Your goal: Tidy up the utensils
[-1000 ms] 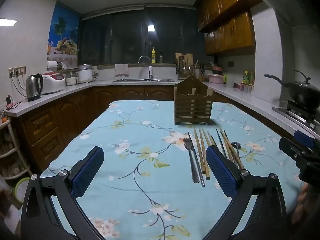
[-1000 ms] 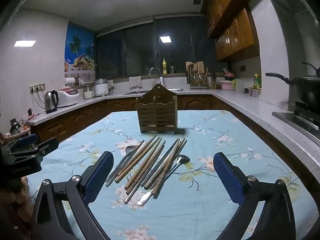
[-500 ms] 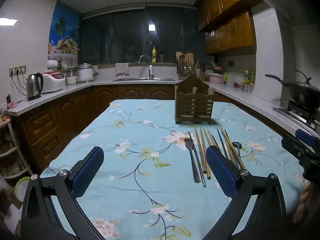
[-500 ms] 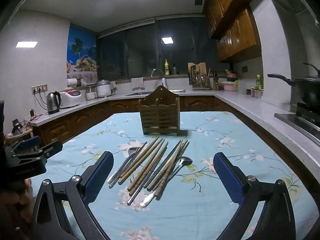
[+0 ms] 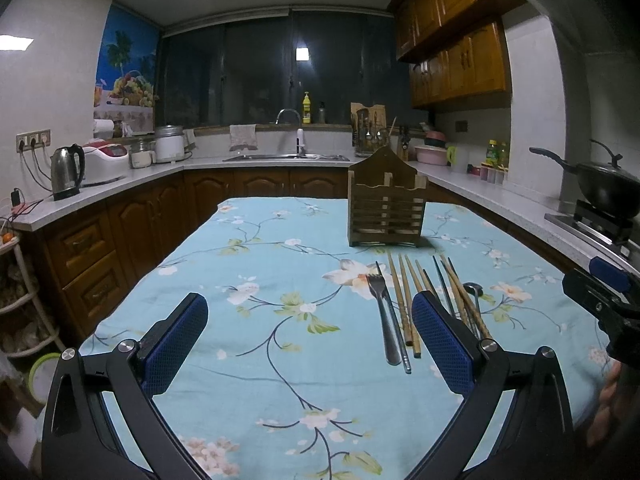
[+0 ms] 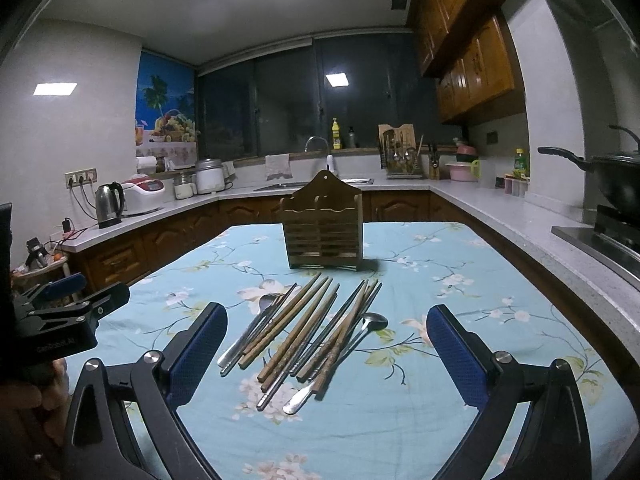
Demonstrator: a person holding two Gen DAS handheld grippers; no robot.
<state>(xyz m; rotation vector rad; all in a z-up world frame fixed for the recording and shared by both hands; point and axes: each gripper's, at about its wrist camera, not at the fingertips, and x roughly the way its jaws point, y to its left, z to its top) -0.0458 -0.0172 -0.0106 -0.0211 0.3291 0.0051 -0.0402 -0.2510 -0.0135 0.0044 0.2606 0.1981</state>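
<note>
While both grippers hang empty with jaws spread wide, the utensils (image 6: pixel 312 336) lie on the cloth (image 6: pixel 440 276) between the right gripper's (image 6: pixel 326 354) fingers, right of the left gripper (image 5: pixel 310 338); the holder (image 6: pixel 322 232) stands beyond them.

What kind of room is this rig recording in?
A home kitchen, most likely: a steel sink with tap under the dark window, brown wooden wall cabinets, and a black wok on a stove. Both grippers hover open over a table with a blue floral tablecloth.
</note>
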